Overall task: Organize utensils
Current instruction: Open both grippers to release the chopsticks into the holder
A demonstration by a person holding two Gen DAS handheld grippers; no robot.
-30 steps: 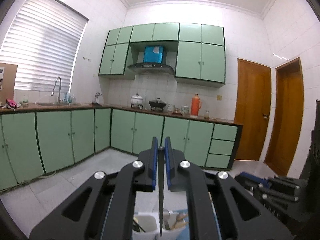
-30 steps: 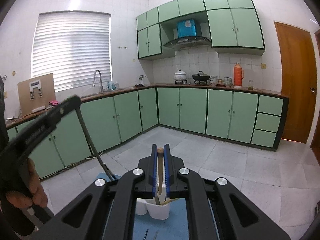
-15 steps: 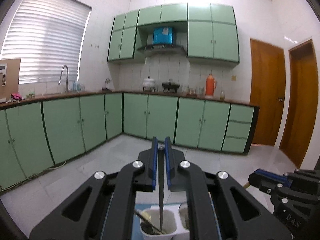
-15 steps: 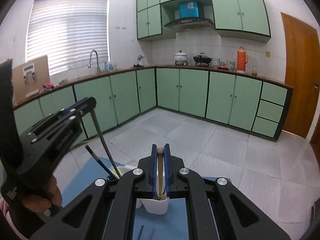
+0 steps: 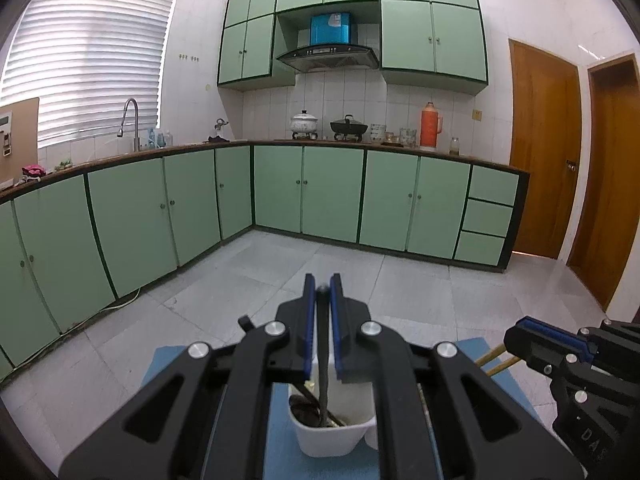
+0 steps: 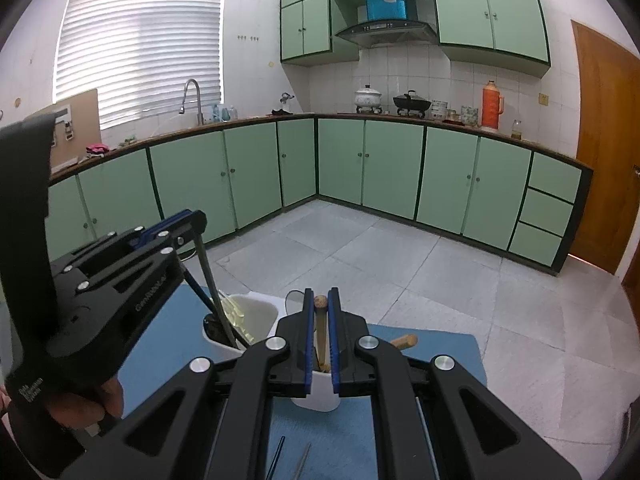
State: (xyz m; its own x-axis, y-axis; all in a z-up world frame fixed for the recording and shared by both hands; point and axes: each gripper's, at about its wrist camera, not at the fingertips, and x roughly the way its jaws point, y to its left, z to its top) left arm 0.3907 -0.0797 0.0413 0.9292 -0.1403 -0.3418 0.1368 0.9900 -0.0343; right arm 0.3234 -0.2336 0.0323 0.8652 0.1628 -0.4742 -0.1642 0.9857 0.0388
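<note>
Two tools, both lowered since a second ago, each now hanging its utensil over the white holder instead of well above it.

Item: desk with blue mat (image 6: 168, 344). Carries the holder; two thin utensils (image 6: 290, 458) lie loose on the mat at the near edge, unsorted.

Item: white holder (image 5: 334, 434), at least two compartments side by side. The left one already has dark-handled pieces in it; the right one has wooden pieces, one handle (image 6: 404, 341) leaning out over the rim.

Item: left tool (image 5: 322, 322). Jaws nearly closed, clamped on a slim dark utensil (image 5: 323, 384) that hangs straight down. Earlier its tip was above the rim; its tip now reaches inside the left compartment, among the pieces there.

Item: right tool (image 6: 321, 334). Jaws nearly closed on a wooden utensil (image 6: 320, 305), round end showing above the pads, shaft running down into the right compartment (image 6: 316, 394). Half a second back it sat higher.

Assessment: both pieces appear ready for release; letting go would likely drop each into its compartment. Loose utensils on the mat remain to be collected.
</note>
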